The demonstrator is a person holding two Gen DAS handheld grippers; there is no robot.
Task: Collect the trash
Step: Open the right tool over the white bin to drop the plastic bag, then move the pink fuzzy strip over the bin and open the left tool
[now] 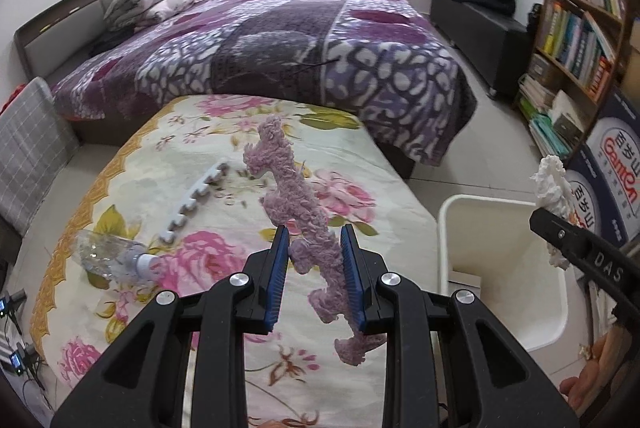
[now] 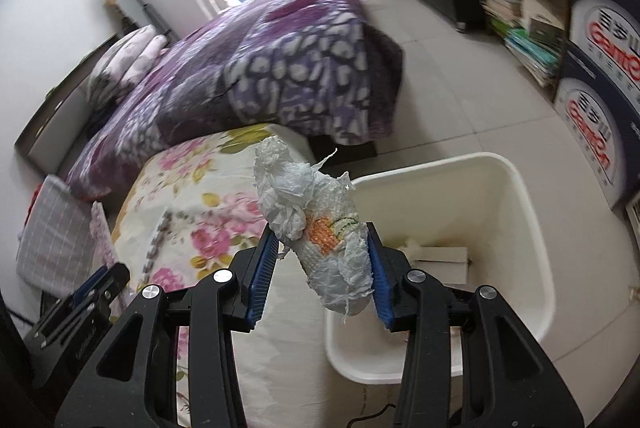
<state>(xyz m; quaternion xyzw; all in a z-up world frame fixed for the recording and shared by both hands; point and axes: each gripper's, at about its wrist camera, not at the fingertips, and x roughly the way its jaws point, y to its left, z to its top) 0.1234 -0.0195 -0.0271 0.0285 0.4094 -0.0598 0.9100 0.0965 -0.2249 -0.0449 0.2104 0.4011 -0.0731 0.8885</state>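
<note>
Left wrist view: my left gripper [image 1: 314, 260] sits in the lower middle of the frame, over the flowered tablecloth [image 1: 208, 156].
Left gripper state: jaws narrowly apart and closed on the purple fuzzy strip [image 1: 296, 212]; both blue pads press its sides.
Purple fuzzy strip: it stands up past the fingertips towards the frame's centre, and its lower end hangs out below the right pad.
Still on the cloth: a crushed clear plastic bottle [image 1: 110, 258] at lower left, a white notched foam strip [image 1: 196, 198] left of centre, and small crumbs [image 1: 240, 184] beside that strip.
White bin in left view: the white bin [image 1: 480, 228] stands on the floor tiles at lower right, beside the table edge.
Right wrist view: my right gripper [image 2: 322, 268] is at lower centre, straddling the table edge and the bin's rim [image 2: 528, 204].
Right gripper state: jaws partly open; the crumpled white tissue wad [image 2: 316, 228] lies against the right pad, with a visible gap at the left pad, so I cannot tell whether it is truly pinched.
Tissue wad: white with an orange and green print, tilted to the upper left.
Bin contents: flat pale scraps [image 2: 436, 254] lie inside.
Background: a purple patterned bedspread [image 2: 260, 68] fills the upper middle.
</note>
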